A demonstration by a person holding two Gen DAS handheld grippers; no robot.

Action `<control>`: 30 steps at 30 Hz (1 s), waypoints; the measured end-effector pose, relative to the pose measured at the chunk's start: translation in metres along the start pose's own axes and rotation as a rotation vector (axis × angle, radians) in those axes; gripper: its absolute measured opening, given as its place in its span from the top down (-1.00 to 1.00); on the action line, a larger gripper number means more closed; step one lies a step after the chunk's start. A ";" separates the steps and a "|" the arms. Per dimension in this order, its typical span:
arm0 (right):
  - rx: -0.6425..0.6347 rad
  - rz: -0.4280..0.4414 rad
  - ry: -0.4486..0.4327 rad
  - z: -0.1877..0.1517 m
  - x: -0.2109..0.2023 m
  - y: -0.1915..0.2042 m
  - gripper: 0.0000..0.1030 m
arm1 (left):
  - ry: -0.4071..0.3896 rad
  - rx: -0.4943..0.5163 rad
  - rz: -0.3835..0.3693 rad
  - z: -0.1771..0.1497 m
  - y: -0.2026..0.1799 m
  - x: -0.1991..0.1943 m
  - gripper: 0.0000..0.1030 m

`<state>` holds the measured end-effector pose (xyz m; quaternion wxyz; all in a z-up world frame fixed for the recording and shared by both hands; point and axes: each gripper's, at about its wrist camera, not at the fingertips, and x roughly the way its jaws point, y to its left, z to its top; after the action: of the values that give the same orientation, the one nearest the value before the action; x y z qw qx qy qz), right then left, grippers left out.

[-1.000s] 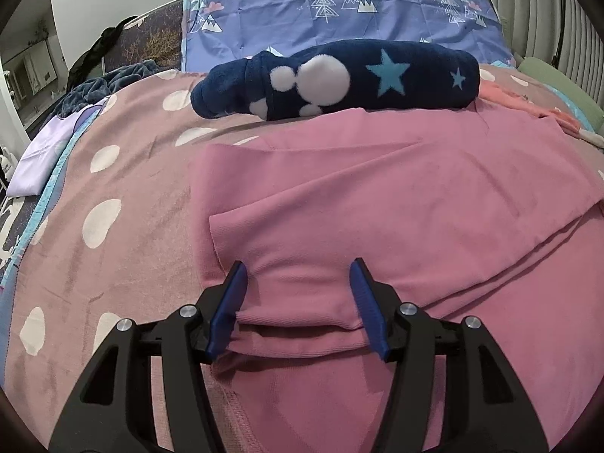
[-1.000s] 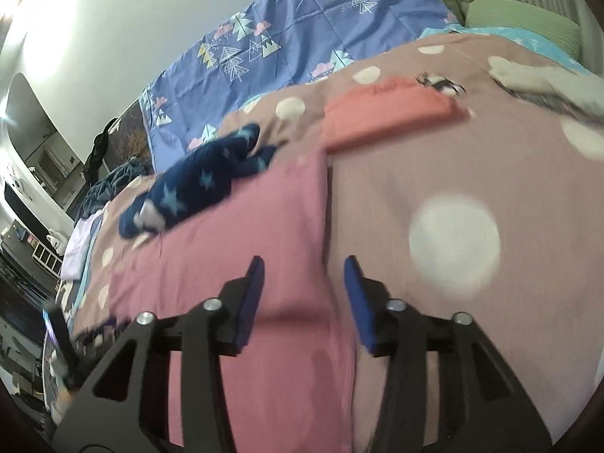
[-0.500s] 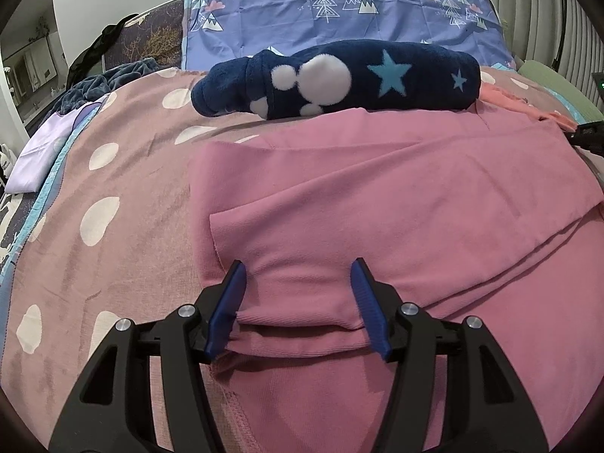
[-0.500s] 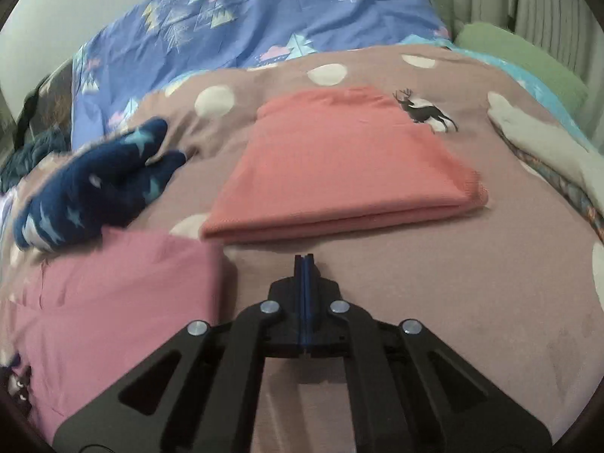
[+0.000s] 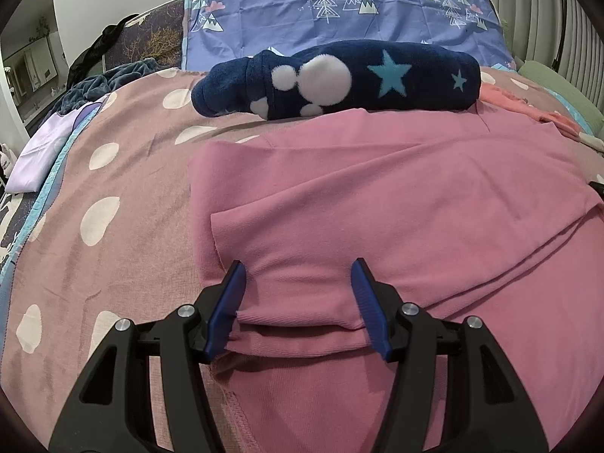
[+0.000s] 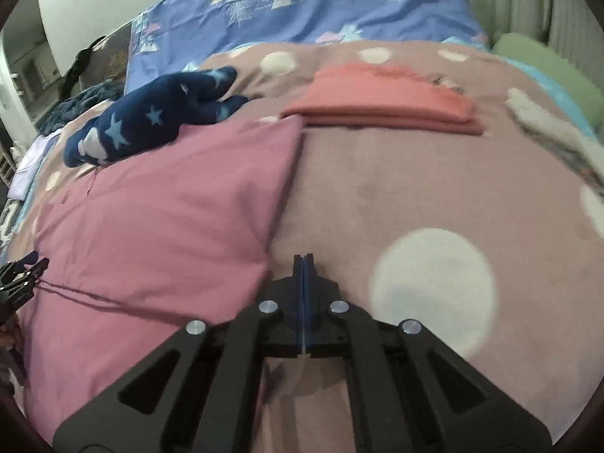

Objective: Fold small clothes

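A pink garment (image 5: 396, 204) lies partly folded on the dotted brown blanket (image 5: 113, 196). My left gripper (image 5: 298, 275) is open, its blue fingers straddling the garment's ribbed near edge, low over the cloth. In the right wrist view the same pink garment (image 6: 170, 219) fills the left side. My right gripper (image 6: 304, 260) is shut and empty, over bare blanket (image 6: 415, 188) just right of the garment's right edge. The left gripper's tips (image 6: 22, 268) show at the far left edge there.
A folded navy fleece with stars (image 5: 339, 79) lies behind the pink garment. A folded coral garment (image 6: 385, 102) lies at the back right. A blue tree-print pillow (image 5: 339, 3) stands at the head, a green cushion (image 6: 543, 64) at the right, a lilac cloth (image 5: 41, 154) at the left.
My right gripper went from open over the pink garment's edge to shut and swung around; it now points along the garment's right edge. My left gripper has stayed put.
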<state>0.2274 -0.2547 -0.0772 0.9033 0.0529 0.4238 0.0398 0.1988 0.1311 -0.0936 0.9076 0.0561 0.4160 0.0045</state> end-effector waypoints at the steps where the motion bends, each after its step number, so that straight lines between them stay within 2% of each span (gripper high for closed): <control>1: -0.004 0.012 -0.012 -0.007 -0.010 0.000 0.98 | 0.000 -0.001 -0.002 0.000 0.000 0.000 -0.16; 4: 0.037 0.126 -0.011 -0.031 -0.036 -0.006 0.92 | -0.015 -0.030 -0.041 -0.001 0.007 -0.006 -0.19; 7: 0.074 0.219 -0.009 -0.057 -0.061 -0.016 0.77 | -0.052 -0.108 -0.163 -0.010 0.024 -0.028 -0.27; 9: 0.087 0.263 -0.001 -0.072 -0.078 -0.018 0.71 | -0.082 -0.115 -0.241 -0.025 0.033 -0.051 -0.28; 11: 0.095 0.311 0.013 -0.085 -0.092 -0.021 0.69 | -0.067 -0.084 -0.268 -0.042 0.036 -0.064 -0.28; 13: 0.098 0.345 0.024 -0.096 -0.103 -0.023 0.63 | -0.014 -0.053 -0.300 -0.064 0.036 -0.073 -0.28; 15: 0.094 0.367 0.031 -0.103 -0.109 -0.020 0.48 | 0.032 -0.028 -0.328 -0.086 0.034 -0.079 -0.28; 18: 0.052 0.388 0.059 -0.117 -0.114 -0.008 0.34 | 0.024 0.015 -0.357 -0.116 0.027 -0.101 -0.28; 21: 0.040 0.395 0.111 -0.133 -0.111 -0.001 0.32 | 0.026 -0.005 -0.436 -0.134 0.025 -0.114 -0.28; 23: 0.050 0.411 0.106 -0.145 -0.118 -0.003 0.31 | 0.029 0.003 -0.491 -0.149 0.020 -0.123 -0.28; 27: 0.075 0.460 0.122 -0.161 -0.131 -0.013 0.32 | 0.034 0.042 -0.526 -0.173 0.014 -0.144 -0.26; 30: 0.076 0.492 0.133 -0.176 -0.144 -0.018 0.31 | 0.045 0.049 -0.543 -0.187 0.018 -0.156 -0.17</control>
<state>0.0008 -0.2786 -0.0821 0.8339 0.1855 0.4579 0.2459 -0.0437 0.1587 -0.0954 0.8644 -0.0356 0.4360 -0.2477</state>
